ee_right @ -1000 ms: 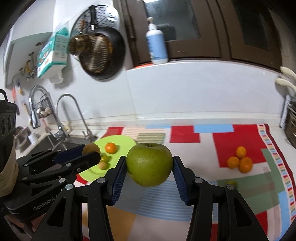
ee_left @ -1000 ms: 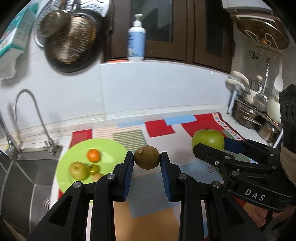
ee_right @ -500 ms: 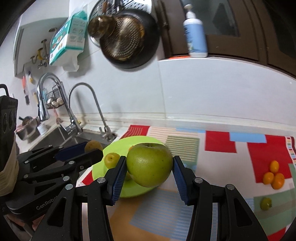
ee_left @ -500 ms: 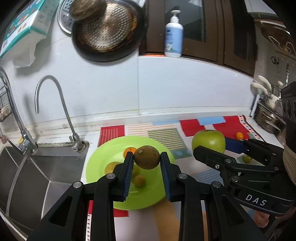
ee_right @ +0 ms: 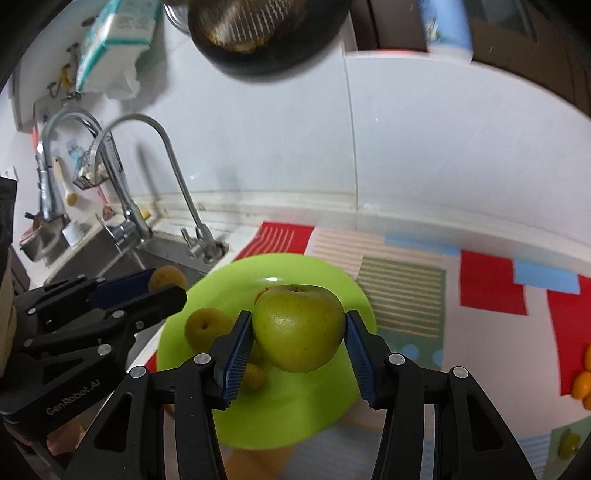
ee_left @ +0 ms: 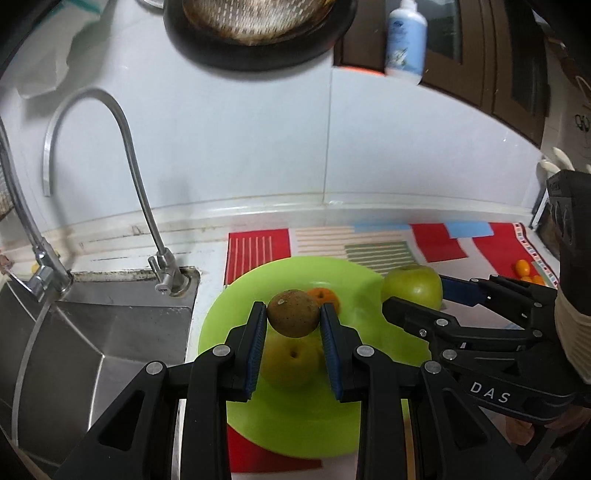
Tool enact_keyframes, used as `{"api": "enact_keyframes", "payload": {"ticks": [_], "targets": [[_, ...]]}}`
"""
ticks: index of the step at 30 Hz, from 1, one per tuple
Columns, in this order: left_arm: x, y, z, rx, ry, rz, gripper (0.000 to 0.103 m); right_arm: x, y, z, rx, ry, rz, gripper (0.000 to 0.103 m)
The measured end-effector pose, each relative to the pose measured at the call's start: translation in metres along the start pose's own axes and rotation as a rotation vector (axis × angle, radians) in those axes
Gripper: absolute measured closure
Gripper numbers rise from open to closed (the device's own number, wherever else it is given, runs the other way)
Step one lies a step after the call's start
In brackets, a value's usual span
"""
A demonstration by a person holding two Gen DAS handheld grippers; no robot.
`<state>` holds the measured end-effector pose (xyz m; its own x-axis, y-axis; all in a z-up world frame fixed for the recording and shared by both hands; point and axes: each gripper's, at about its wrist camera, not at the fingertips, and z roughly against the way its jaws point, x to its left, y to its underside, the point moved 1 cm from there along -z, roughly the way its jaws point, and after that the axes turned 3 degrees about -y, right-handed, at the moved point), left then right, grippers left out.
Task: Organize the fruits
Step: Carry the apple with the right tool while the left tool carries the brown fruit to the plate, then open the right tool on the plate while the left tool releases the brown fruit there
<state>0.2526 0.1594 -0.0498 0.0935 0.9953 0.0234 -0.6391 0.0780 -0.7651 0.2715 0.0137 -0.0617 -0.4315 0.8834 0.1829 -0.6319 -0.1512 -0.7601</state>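
Note:
My left gripper [ee_left: 293, 321] is shut on a small brown round fruit [ee_left: 293, 312] and holds it above the bright green plate [ee_left: 236, 310]. My right gripper [ee_right: 299, 332] is shut on a large green apple [ee_right: 299, 328], also above the plate [ee_right: 332, 398]. On the plate lie a yellow-green fruit [ee_left: 291, 365], an orange [ee_left: 325, 295] and small yellow fruits [ee_right: 253, 374]. The right gripper with the apple [ee_left: 413, 286] shows at the right of the left wrist view. The left gripper [ee_right: 162, 284] shows at the left of the right wrist view.
A steel sink [ee_left: 85, 332] and a curved tap [ee_left: 125, 147] lie left of the plate. A colourful patterned mat [ee_right: 491, 288] covers the counter. Small oranges [ee_right: 583, 384] and a small green fruit [ee_right: 569, 445] lie at the right. A pan [ee_left: 258, 33] hangs on the wall.
Both grippers have moved left and forward with their fruits, from over the mat to above the green plate. The plate now fills the middle of both views.

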Motion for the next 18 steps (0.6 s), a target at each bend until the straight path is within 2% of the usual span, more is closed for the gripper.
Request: {"api": "enact_keyframes", "payload": {"ticks": [10,18], "targets": [[0.012,0.0,-0.048,0.089,0.037,-0.004,0.073,-0.007,0.002,-0.042,0.069,0.029,-0.027,0.052],[0.012,0.002,-0.057,0.099,0.044,-0.011,0.071,-0.012,0.006,-0.05,0.092,0.041,-0.053,0.052]]}}
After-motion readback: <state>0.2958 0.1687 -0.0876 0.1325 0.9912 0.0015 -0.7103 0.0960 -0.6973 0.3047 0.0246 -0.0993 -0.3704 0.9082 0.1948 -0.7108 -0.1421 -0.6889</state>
